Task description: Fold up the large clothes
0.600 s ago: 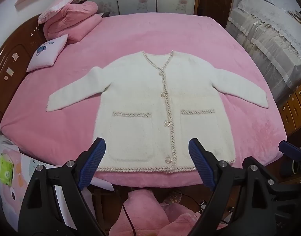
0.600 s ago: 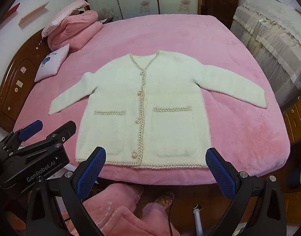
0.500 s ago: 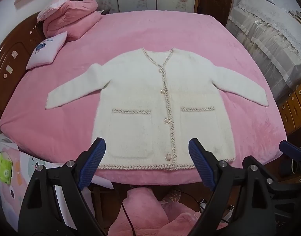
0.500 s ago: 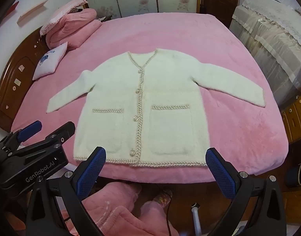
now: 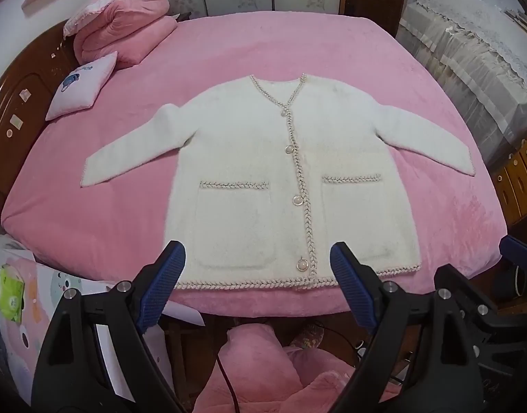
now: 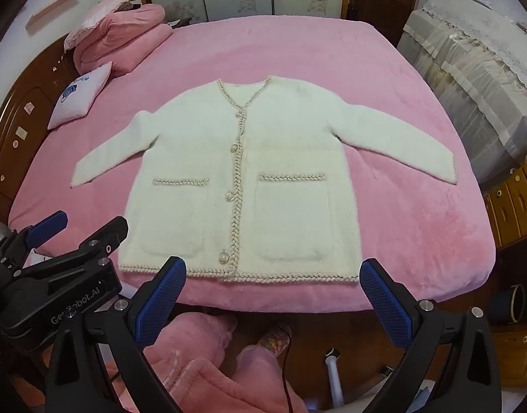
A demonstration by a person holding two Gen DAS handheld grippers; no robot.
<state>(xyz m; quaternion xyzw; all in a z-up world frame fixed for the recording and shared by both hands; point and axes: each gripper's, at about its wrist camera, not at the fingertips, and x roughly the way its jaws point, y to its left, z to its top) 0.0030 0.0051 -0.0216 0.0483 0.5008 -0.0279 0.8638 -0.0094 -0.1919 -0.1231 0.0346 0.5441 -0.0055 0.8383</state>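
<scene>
Both hand-held grippers are hanging released above the near edge of the bed, gripping nothing. Left hand-held gripper [image 5: 257, 260] is holding its blue-padded fingers [image 5: 161, 285] wide apart, framing the lower hem of the cardigan [image 5: 291, 186] from short of the mattress edge. Right hand-held gripper [image 6: 273, 277] is spreading its blue fingers [image 6: 383, 301] wider still, and the left tool is showing at the lower left of the right wrist view.

That cardigan is lying flat and face up in the middle of the pink bed [image 5: 235, 44], buttoned down the front, with both sleeves stretching out and slightly downward to the sides. Braided trim is running along its neckline, front edge, two pocket tops and hem. The hem is sitting just inside the near edge of the bed.

At the head of the bed, on the far left, a folded pink quilt [image 5: 125, 34] is resting with a small printed cushion [image 5: 82, 87] leaning just in front of it, both well apart from the cardigan. A dark wooden headboard [image 5: 19, 103] is curving along the left. On the right, furniture under a lace-edged cover [image 5: 470, 51] is standing beside the bed.
</scene>
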